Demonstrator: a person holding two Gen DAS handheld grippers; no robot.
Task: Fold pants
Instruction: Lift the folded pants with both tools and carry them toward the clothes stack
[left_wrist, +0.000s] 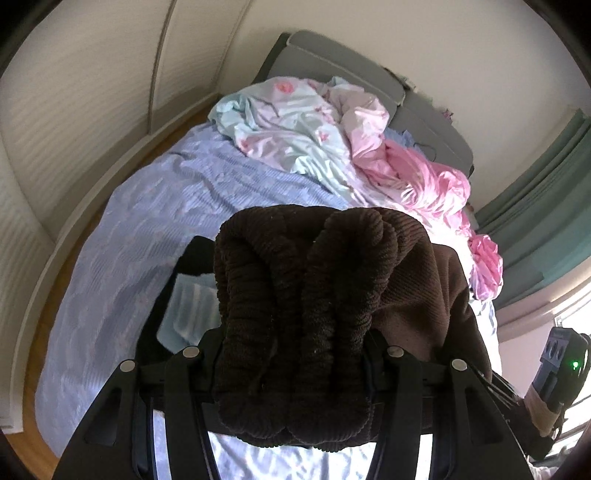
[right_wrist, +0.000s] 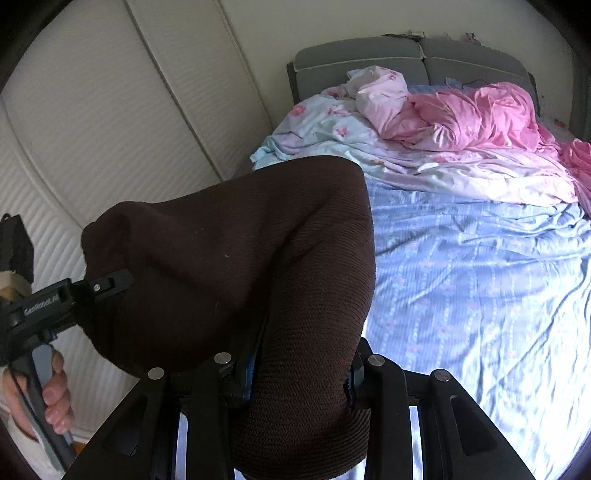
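Note:
Dark brown corduroy pants (left_wrist: 280, 325) hang bunched above the bed. In the left wrist view my left gripper (left_wrist: 325, 266) is shut on their gathered, ribbed waistband, which fills the gap and hides the right finger. One pale blue pad (left_wrist: 188, 314) shows on the left. In the right wrist view my right gripper (right_wrist: 303, 332) is shut on another fold of the pants (right_wrist: 221, 240). The cloth stretches left to the left gripper (right_wrist: 110, 280), which a person's hand (right_wrist: 55, 398) holds. The right gripper's body (left_wrist: 565, 354) shows at the left wrist view's right edge.
Below lies a bed with a blue patterned sheet (right_wrist: 480, 295). A crumpled pink and pale blue duvet (right_wrist: 461, 114) is heaped against the grey headboard (right_wrist: 369, 55). White wardrobe doors (right_wrist: 110, 129) stand on the left. A green curtain (left_wrist: 546, 206) hangs on the right.

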